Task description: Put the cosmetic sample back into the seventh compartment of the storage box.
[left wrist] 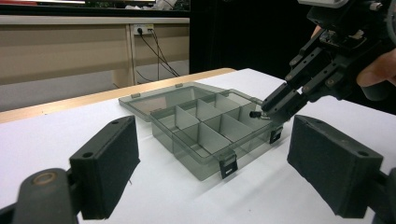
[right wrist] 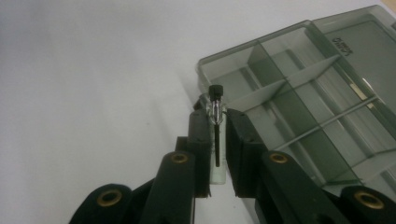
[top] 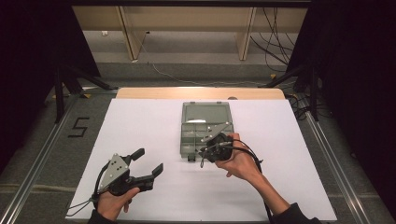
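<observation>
1. The right tongs (right wrist: 217, 140) are pinching a small clear vial (right wrist: 216, 112) with a black cap, at centre of the right gripper view, just over the near corner of the open box (right wrist: 299, 93).
2. The left tongs (top: 148, 164) are standing spread and empty at lower left of the high view, well apart from the box (top: 205, 126).
3. The vial is sitting narrow and smooth between the pads; in my judgement it is at risk of slipping or tilting.
4. If released over a divider, it may be landing outside the intended compartment or on the counter (top: 140, 121).
</observation>
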`<state>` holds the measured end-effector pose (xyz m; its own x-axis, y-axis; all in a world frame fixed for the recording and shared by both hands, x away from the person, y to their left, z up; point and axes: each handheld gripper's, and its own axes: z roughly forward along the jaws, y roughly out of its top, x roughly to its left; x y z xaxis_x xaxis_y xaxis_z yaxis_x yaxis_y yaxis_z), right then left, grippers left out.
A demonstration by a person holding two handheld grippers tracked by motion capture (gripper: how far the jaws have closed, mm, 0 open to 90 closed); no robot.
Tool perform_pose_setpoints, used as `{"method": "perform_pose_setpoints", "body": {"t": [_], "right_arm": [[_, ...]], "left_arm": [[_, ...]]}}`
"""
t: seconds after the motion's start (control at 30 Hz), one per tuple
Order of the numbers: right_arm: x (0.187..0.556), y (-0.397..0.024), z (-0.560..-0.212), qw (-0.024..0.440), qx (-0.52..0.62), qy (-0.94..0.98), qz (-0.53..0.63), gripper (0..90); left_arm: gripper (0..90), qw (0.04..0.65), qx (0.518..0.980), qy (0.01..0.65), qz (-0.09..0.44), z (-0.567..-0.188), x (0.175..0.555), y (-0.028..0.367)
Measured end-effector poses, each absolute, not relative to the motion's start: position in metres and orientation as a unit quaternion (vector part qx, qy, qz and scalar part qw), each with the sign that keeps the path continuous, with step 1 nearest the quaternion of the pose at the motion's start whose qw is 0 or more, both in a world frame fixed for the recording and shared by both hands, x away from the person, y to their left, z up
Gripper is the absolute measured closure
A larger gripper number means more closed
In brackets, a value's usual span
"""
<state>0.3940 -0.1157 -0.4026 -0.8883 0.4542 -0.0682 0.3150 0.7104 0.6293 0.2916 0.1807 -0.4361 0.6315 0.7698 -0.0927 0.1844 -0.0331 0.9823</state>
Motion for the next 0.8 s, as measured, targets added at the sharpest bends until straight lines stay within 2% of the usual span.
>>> {"method": "perform_pose_setpoints", "body": {"t": [0.37, 0.8], "right_arm": [[0.406, -0.133, -0.401, 0.13, 0.241, 0.908, 0.318, 81.0], [0.415, -0.144, -0.402, 0.134, 0.273, 0.9, 0.312, 81.1]], "left_arm": [[15.6, 0.599, 0.676, 0.353, 0.244, -0.436, 0.291, 0.18], [15.6, 0.598, 0.677, 0.352, 0.245, -0.437, 0.292, 0.18]]}}
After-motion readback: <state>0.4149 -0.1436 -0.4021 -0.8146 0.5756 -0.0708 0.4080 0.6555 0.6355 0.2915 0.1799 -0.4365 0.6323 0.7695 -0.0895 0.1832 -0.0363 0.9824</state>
